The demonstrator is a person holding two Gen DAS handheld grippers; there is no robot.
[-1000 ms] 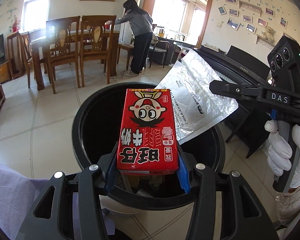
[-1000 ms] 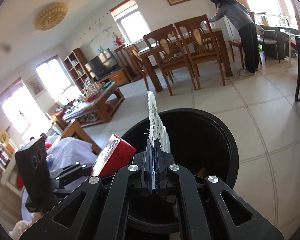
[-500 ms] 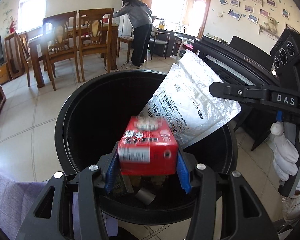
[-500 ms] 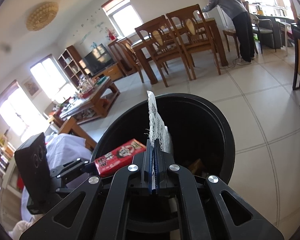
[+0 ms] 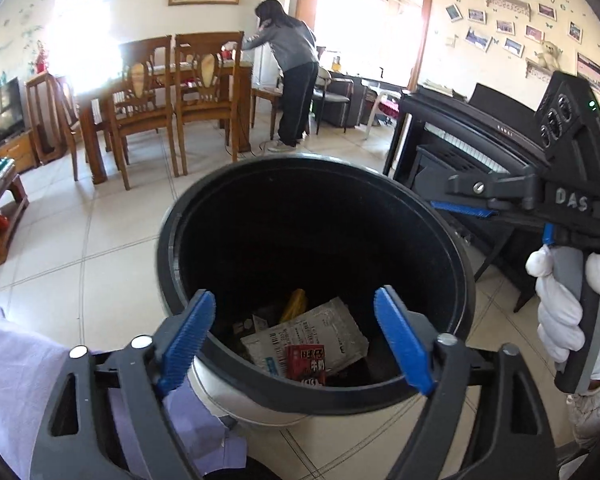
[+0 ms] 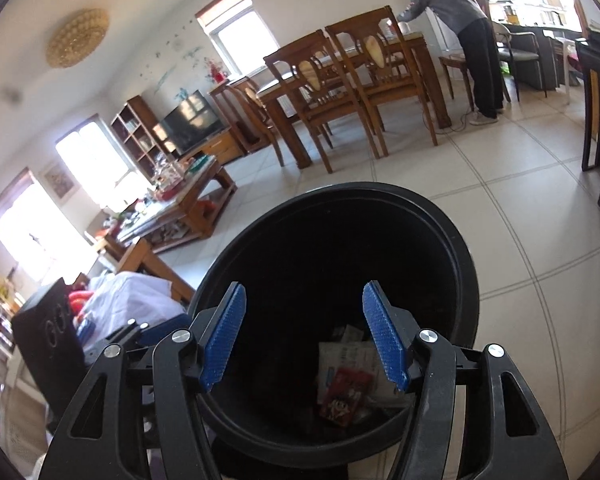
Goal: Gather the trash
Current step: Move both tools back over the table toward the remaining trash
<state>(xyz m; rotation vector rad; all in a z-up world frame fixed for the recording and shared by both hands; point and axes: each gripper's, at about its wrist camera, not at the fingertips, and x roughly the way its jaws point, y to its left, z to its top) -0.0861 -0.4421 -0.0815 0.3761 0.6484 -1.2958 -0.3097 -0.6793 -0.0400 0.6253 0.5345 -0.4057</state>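
A black trash bin (image 5: 172,240) stands on the tiled floor right under both grippers. At its bottom a red milk carton (image 5: 306,364) lies on a silver mailer bag (image 5: 324,332), among other scraps. My left gripper (image 5: 294,296) hovers over the near rim, its jaws opening with nothing between the blue pads. My right gripper (image 6: 303,288) also hangs above the bin (image 6: 468,264), jaws opening and empty. Below it I see the carton (image 6: 346,396) and the bag (image 6: 352,356). A white-gloved hand (image 5: 556,320) holds the right gripper (image 5: 458,204) at the right.
A black piano (image 5: 460,136) stands close to the bin's right side. Wooden dining chairs (image 5: 148,96) and a table are further back, with a person (image 5: 292,60) standing there. A cluttered coffee table (image 6: 180,200) is at the left. Lavender cloth (image 5: 16,380) lies at the lower left.
Both grippers opened. The red carton dropped from the left gripper and the silver bag from the right; both now lie at the bottom of the bin.
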